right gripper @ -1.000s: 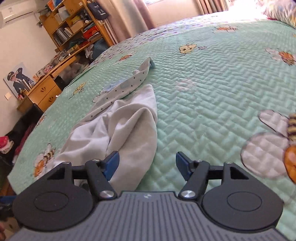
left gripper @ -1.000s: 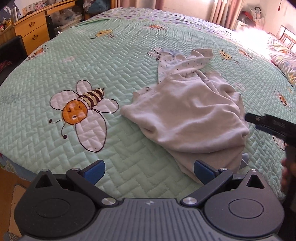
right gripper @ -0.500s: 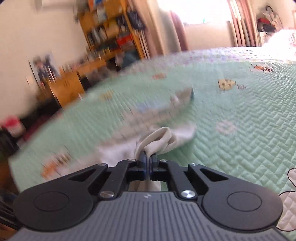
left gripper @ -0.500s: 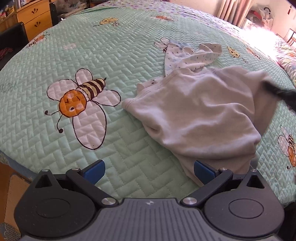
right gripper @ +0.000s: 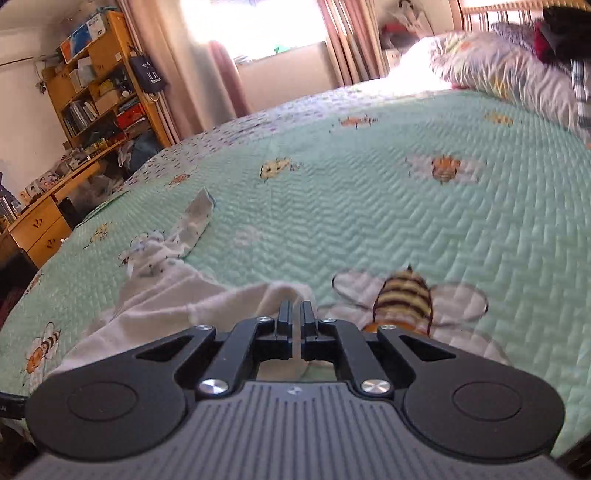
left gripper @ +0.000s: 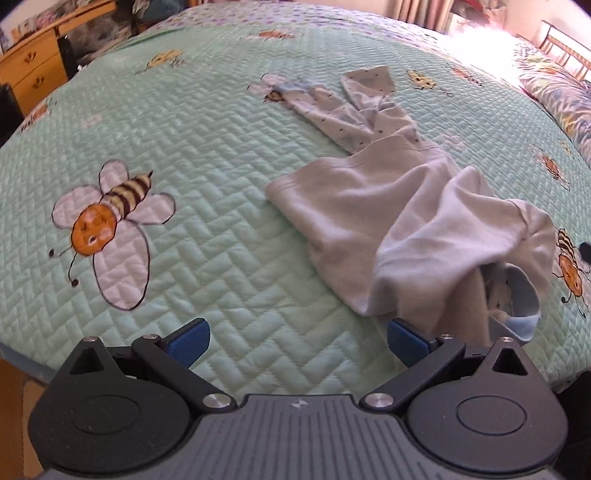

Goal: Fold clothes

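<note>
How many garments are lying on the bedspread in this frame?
2, possibly more hidden. A pale grey garment lies crumpled nearest the open left gripper, its edge pinched by the right gripper. A dotted garment lies behind, partly under it.

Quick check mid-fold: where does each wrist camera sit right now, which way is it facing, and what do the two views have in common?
Left wrist: sits on the left gripper at the bed's near edge, looks across the green quilt at the pale garment; own blue-padded fingers spread wide, nothing between.
Right wrist: sits on the right gripper low over the quilt, faces the window and bookshelf; jaws pinched on the garment's edge.
Shared: the garment, its dotted sleeves, the quilt and the wooden drawers.
</note>
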